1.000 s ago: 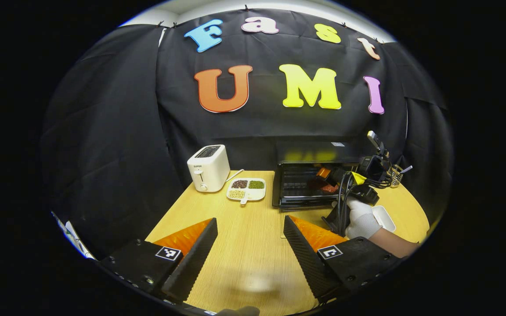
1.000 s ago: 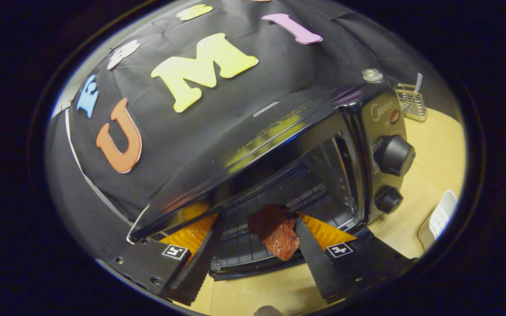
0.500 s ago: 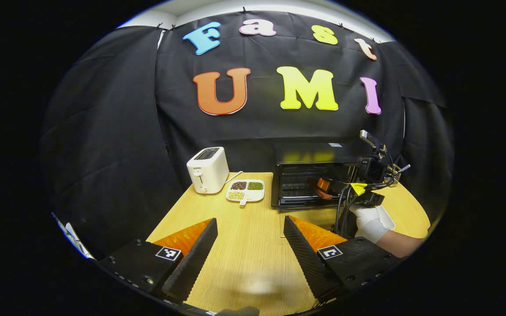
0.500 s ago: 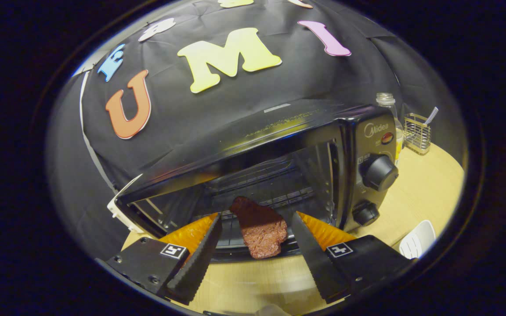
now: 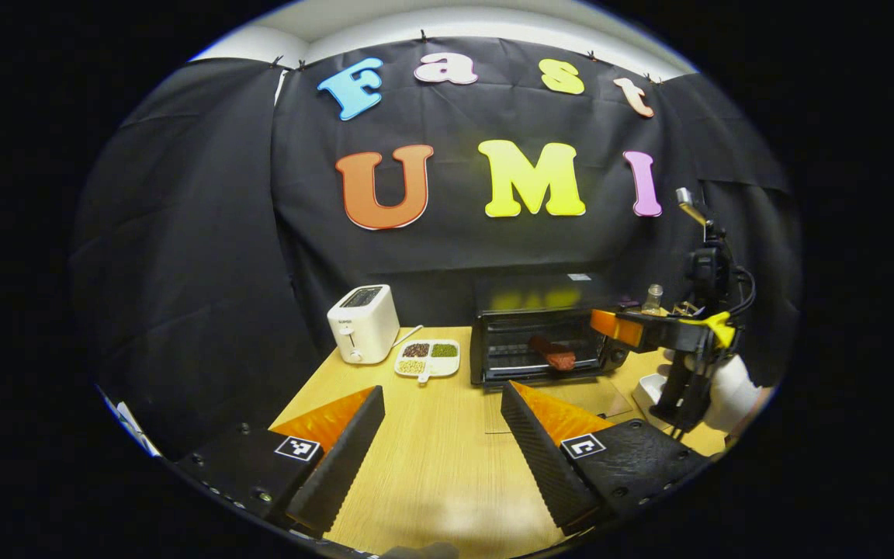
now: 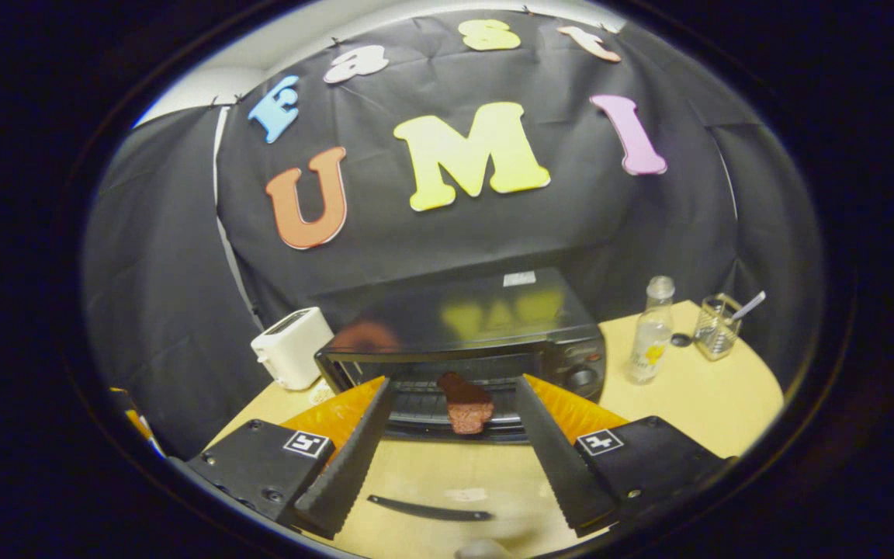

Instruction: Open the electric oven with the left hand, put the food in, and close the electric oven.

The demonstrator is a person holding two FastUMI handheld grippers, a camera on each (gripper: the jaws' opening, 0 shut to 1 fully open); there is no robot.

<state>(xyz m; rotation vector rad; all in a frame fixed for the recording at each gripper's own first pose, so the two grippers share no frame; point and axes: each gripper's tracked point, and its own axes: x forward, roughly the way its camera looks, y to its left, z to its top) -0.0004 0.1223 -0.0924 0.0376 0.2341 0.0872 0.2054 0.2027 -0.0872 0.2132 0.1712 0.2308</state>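
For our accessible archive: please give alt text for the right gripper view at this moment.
A reddish-brown slab of meat lies on the rack of a black electric oven whose glass door is folded down, seen between the open, empty jaws of the right gripper. On the wooden table stand a white toaster and a clear bottle.

Left tool is hovering low over the surface, fingers spread wide apart, nothing between them. It is pointing level toward the back of the booth.

Right tool is hanging raised above the surface, fingers likewise parted wide and gripping nothing. In the left gripper view the right tool is showing farther off on the right, body held roughly level, cables trailing above it. A gloved hand is grasping its handle from below, wrist angled upward.
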